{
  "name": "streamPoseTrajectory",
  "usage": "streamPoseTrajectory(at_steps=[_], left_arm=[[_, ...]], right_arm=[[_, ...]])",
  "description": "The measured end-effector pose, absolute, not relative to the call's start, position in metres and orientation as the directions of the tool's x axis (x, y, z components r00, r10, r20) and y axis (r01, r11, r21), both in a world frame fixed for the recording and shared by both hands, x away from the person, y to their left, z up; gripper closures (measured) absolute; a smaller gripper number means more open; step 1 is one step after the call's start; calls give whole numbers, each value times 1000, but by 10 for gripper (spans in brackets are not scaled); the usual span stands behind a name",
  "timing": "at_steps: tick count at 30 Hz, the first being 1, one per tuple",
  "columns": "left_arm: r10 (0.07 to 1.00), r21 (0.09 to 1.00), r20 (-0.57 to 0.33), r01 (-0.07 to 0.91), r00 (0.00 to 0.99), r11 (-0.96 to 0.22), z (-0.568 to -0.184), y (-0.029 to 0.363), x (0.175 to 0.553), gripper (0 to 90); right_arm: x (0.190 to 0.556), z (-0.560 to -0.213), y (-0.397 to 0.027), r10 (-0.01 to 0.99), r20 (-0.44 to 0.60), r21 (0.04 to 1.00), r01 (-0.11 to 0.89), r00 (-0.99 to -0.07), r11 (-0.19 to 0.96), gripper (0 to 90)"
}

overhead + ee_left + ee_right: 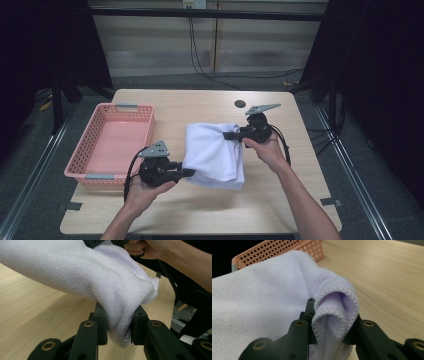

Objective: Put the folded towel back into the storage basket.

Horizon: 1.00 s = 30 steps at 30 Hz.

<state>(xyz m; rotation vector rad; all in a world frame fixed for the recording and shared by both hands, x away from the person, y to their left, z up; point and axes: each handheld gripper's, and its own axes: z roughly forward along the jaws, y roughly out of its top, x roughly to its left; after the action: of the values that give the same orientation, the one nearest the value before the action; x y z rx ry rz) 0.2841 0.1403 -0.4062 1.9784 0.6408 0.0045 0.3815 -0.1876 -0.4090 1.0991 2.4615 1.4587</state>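
A folded white towel (212, 152) hangs between the two grippers over the middle of the wooden table (200, 210). My left gripper (189, 173) pinches the towel's near left corner; in the left gripper view the towel (100, 277) bunches between the black jaws of the left gripper (119, 327). At the far right corner my right gripper (231, 135) clamps the cloth. The right gripper view has a doubled edge of the towel (335, 312) squeezed between the jaws of the right gripper (332, 327). A hand holds each gripper.
A pink perforated basket (95, 165) stands on the table's left side, seen behind the towel as the basket (277, 248) in the right gripper view. A small dark round spot (240, 104) lies near the far edge. Cables run across the floor behind the table.
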Motion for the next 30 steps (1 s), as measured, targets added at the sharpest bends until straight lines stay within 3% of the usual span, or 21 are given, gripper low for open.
streamPoseTrajectory(at_steps=[30], left_arm=[[552,858,-266,455,790,-237,-385,215,295,730]], right_arm=[[421,-381,-112,547,280,791,512,-789,334,719]])
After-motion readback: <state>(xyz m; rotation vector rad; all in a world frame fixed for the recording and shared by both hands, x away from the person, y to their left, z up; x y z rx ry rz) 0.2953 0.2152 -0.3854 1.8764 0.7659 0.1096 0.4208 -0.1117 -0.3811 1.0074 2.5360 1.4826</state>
